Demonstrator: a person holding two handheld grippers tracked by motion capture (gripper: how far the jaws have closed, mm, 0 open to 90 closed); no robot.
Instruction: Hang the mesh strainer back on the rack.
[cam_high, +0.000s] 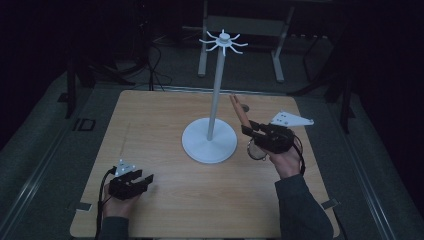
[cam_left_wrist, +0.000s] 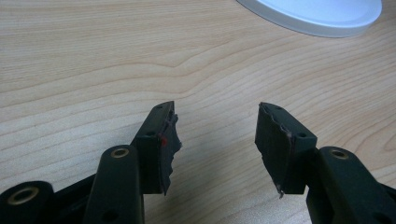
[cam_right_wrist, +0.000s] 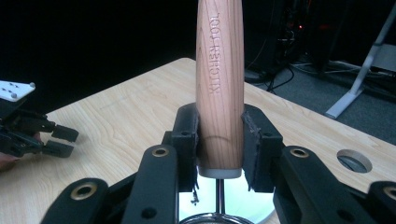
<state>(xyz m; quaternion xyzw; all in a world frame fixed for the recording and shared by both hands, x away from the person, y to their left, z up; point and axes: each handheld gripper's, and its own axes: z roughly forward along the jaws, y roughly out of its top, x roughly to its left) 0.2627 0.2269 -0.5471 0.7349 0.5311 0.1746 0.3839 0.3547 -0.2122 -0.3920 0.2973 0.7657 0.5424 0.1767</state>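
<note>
right tongs (cam_right_wrist: 219, 144): clamped on the tool (cam_right_wrist: 219, 84) at the handle's lower end, handle tilted up and away, metal end hanging below, near the stand's base. Probably held that way so the top end can reach a hook.
left tongs (cam_left_wrist: 215, 140): jaws wide apart, nothing between, low over the desk (cam_high: 165, 200) at near-left. Looks parked.
tool: light wood handle, round, tapered, stamped "KITCHEN TOOL"; thin metal stem and ring below.
stand (cam_high: 210, 142): white, round flat base, slim pole, curved hooks on top, all bare.
desk: pale wood grain, matte.
</note>
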